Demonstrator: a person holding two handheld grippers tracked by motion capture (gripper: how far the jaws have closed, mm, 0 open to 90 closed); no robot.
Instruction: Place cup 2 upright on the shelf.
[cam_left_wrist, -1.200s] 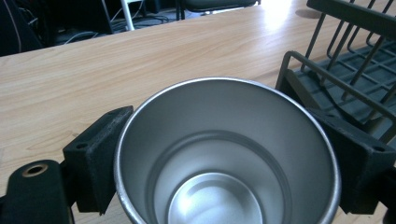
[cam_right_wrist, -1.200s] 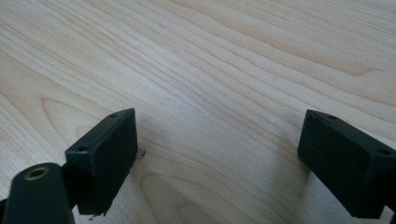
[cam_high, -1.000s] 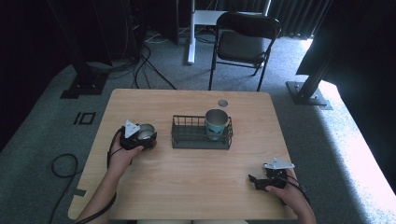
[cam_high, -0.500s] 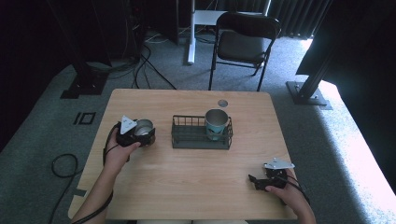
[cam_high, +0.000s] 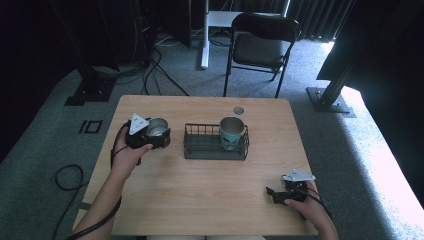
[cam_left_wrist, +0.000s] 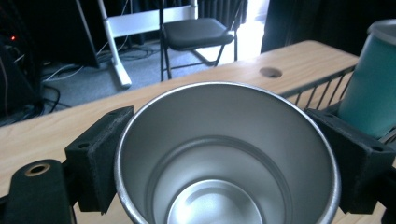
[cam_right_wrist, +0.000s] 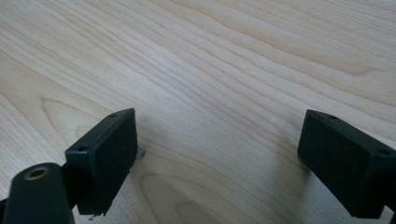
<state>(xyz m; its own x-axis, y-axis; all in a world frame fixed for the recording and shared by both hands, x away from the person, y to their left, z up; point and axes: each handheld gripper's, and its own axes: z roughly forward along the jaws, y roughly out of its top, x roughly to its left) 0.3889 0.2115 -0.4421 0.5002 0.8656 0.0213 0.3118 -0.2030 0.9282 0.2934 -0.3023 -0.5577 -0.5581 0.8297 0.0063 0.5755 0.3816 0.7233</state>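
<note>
My left gripper is shut on a steel cup, held upright just left of the black wire basket. In the left gripper view the steel cup sits between both jaws, its empty inside facing the camera. A teal cup stands upright in the right end of the basket, and the same teal cup rises at the right edge of the left gripper view. My right gripper rests low near the table's front right corner, open, with bare wood between its jaws.
A round cable hole is in the table behind the basket. Beyond the far edge stand a folding chair and a white desk leg. Cables lie on the carpet to the left.
My left gripper has carried the steel cup up and slightly toward the far side, staying left of the basket. The right gripper has stayed in place.
</note>
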